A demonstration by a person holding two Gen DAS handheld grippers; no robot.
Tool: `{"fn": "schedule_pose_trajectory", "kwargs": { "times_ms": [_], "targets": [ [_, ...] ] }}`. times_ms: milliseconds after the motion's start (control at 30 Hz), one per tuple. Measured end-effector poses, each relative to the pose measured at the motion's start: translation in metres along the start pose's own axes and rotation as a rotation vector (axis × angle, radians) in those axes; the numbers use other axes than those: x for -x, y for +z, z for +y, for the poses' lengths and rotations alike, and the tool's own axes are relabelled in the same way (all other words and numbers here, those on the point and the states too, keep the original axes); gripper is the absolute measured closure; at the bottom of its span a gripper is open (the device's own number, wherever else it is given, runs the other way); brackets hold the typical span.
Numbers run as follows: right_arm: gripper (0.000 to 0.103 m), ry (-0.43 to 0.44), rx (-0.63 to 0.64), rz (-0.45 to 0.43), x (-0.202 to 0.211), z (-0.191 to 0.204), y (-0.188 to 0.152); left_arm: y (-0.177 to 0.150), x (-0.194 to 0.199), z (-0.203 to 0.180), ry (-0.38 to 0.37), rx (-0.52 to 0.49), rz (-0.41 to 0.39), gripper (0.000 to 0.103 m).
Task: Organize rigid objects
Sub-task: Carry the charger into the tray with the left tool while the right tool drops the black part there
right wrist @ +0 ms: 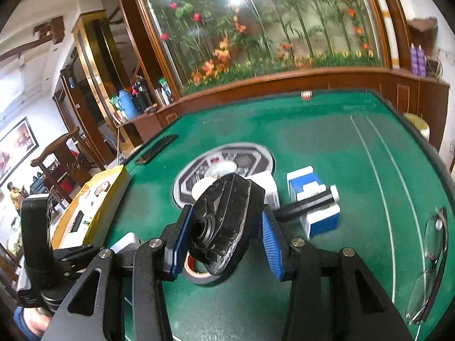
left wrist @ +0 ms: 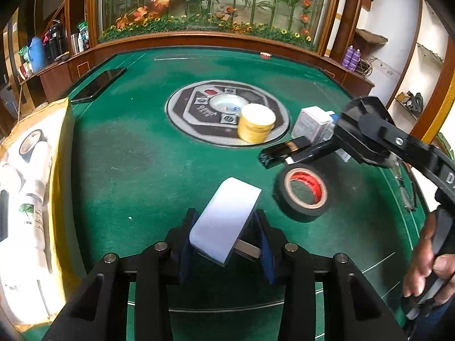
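The left gripper (left wrist: pixel 224 241) is closed on a white charger (left wrist: pixel 224 218), held clear of the green table (left wrist: pixel 142 156) near the front edge. Its blue pads press the block's two sides near its lower end, and most of the body stands out ahead of them, tilted to the right. A metal prong shows at the lower right corner.

The right gripper (right wrist: pixel 224 233) is closed on a flat black oval object (right wrist: pixel 227 221) with a knob on its face and a frayed pale edge; what it is I cannot tell. It hangs directly above a roll of black tape (right wrist: pixel 199 275) lying flat on the table.

To the left, at the table's edge, a yellow box (left wrist: pixel 61 170) already holds white bottles and a tape roll. It appears to be the collection point.

Still on the table, far right of centre: a yellow jar (left wrist: pixel 256 123), a white carton (left wrist: pixel 312 123), a blue and white box (right wrist: pixel 315 207) with a black stick across it. Spectacles (right wrist: pixel 432 270) lie at the near right; a phone (left wrist: pixel 98 85) at the far left.

Risks, as judged:
- The charger is gripped near one end; a quick swing toward the box could pivot it out of the pads.
- The oval object sits skewed between the pads, so it may slip and land on the tape.
- Both hands bound for the same box could collide.
- A low right-hand sweep could strike the spectacles.
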State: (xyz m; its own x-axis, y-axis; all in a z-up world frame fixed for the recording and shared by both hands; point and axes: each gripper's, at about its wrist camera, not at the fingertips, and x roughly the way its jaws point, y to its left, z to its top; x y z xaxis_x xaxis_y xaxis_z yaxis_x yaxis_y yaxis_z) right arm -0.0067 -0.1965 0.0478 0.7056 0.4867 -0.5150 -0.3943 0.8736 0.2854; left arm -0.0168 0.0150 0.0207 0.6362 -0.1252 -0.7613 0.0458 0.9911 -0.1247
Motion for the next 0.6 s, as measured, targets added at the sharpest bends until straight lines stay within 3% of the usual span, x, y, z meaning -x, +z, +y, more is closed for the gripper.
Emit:
{"fn": "schedule_pose_trajectory", "kwargs": {
  "times_ms": [233,600],
  "targets": [
    [0.059,-0.015,0.046,-0.033,-0.002,0.006,0.001,-0.002,0.014,-0.016,-0.007,-0.023,-0.02,0.061],
    [0.062,0.07,-0.036,0.005,-0.008,-0.002,0.0,0.007,0.048,-0.004,-0.005,0.013,-0.093,0.061]
  ]
}}
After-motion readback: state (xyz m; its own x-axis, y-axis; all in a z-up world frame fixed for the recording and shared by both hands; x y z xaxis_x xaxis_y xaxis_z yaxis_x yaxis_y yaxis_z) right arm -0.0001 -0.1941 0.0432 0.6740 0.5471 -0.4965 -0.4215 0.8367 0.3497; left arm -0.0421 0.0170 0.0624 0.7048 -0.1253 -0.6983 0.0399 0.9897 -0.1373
